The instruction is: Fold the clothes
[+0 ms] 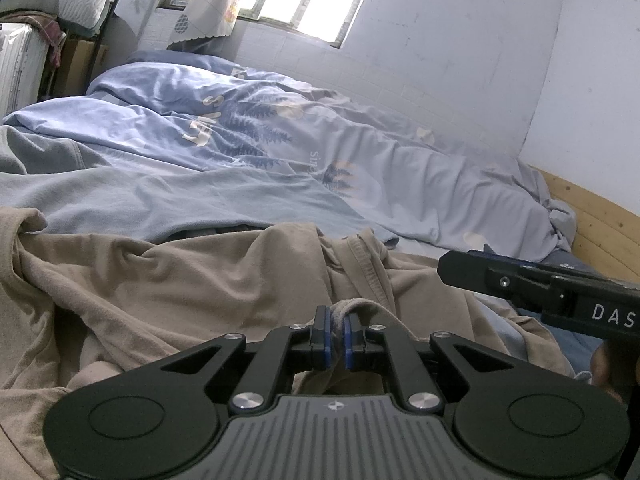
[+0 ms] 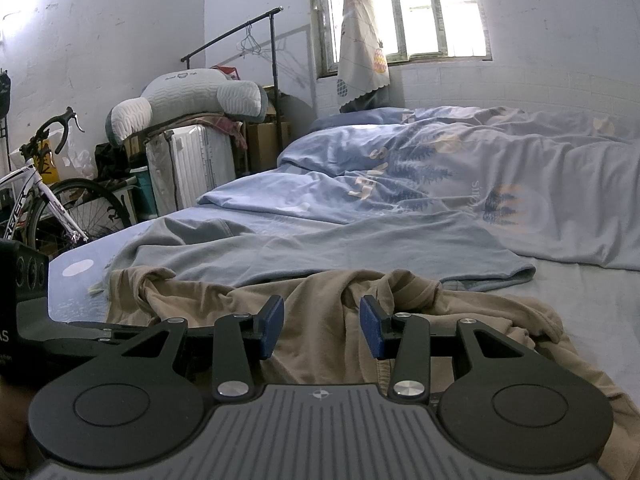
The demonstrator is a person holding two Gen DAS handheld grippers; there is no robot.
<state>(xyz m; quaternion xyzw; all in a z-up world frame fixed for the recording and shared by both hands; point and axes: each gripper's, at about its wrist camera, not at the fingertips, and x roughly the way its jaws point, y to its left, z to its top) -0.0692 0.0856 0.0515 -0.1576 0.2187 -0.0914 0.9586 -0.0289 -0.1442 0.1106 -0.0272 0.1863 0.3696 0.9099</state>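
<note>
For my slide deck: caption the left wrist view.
Left gripper shut on a hem of the crumpled beige cotton garment on the bed, right gripper beside it.

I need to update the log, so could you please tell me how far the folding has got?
Nothing looks folded yet: the tan garment lies crumpled on the bed. In hand: the left gripper is shut on its edge; the right gripper is open. The blue garment waits behind.
</note>
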